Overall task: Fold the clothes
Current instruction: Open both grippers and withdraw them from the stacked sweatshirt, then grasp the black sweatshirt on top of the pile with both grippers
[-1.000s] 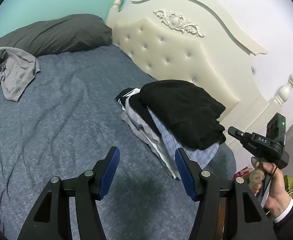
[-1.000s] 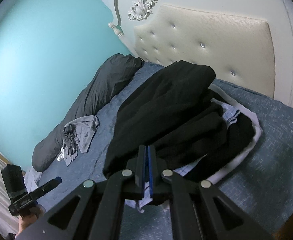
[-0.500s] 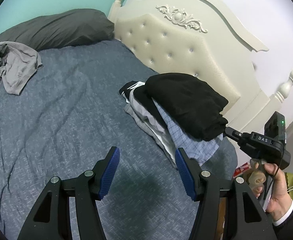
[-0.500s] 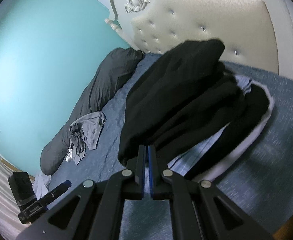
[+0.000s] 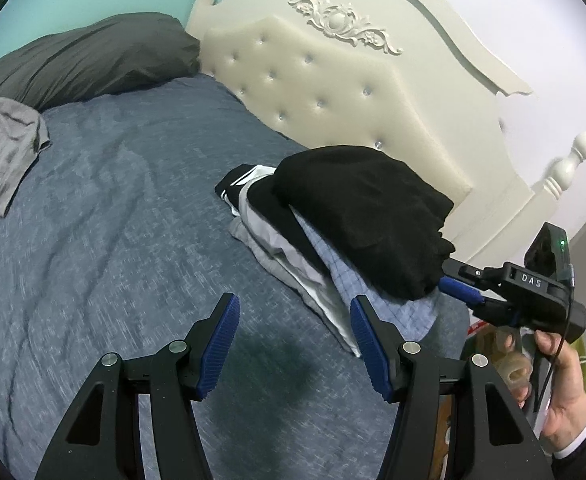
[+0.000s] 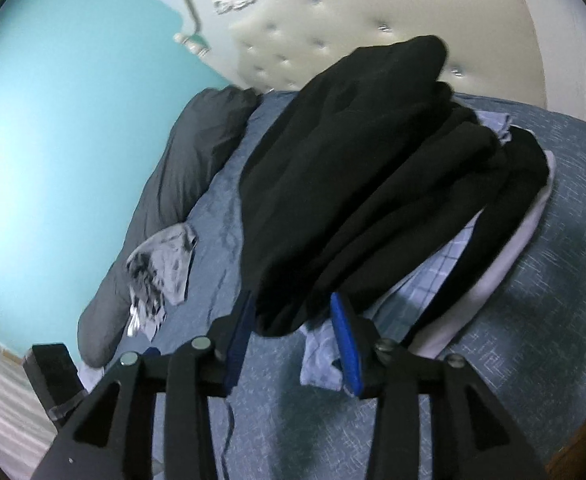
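Note:
A folded black garment [image 5: 365,216] lies on top of a stack of folded clothes [image 5: 293,256] near the headboard; it also shows in the right wrist view [image 6: 357,168]. My right gripper [image 6: 293,340] is open, its blue pads either side of the black garment's near edge; it also shows in the left wrist view [image 5: 459,290] at the stack's right end. My left gripper [image 5: 293,344] is open and empty over the blue bedspread, in front of the stack. A crumpled grey garment [image 5: 5,152] lies at the far left, also in the right wrist view [image 6: 161,268].
The blue bedspread [image 5: 113,220] spreads between the stack and the grey garment. A dark grey pillow [image 5: 89,56] lies along the teal wall. The cream tufted headboard [image 5: 333,88] stands just behind the stack. The bed's edge is by my right hand [image 5: 565,392].
My right gripper has opened; it was shut before and its pads now stand either side of the black garment's edge. The left gripper has stayed open and drifted slightly.

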Motion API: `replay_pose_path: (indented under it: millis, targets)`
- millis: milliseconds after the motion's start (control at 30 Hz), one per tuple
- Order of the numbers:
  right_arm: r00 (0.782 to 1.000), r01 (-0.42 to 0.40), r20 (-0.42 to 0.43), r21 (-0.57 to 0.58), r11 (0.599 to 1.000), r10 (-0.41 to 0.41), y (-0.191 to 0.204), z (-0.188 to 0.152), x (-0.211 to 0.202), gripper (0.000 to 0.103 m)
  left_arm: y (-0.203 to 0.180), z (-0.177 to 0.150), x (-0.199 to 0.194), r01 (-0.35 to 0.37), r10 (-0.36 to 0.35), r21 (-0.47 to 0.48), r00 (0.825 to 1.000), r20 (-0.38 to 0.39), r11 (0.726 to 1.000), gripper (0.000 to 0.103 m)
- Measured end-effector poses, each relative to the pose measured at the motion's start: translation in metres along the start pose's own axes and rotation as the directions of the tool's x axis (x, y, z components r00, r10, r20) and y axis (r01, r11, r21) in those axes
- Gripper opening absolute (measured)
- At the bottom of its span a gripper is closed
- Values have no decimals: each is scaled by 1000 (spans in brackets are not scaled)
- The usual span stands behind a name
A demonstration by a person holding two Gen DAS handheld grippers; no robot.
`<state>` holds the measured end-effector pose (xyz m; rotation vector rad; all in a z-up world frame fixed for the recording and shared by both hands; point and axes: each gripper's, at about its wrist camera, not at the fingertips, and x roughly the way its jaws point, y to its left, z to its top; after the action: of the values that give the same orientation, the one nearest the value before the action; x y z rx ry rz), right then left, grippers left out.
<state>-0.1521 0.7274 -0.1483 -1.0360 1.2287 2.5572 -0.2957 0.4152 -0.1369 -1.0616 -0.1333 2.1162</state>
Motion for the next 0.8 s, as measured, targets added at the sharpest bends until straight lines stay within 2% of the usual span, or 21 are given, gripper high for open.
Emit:
replay_pose_path:
  millis: [300,800]
  targets:
    - [992,123,-40,75,990,-120,-1,11,17,45,12,32,28,-5,5,11,998,-66,1000,62]
    - [986,160,-86,255,954,-143,-17,30,21,47,-4,105,110,68,-47,100,979,-201,993,63]
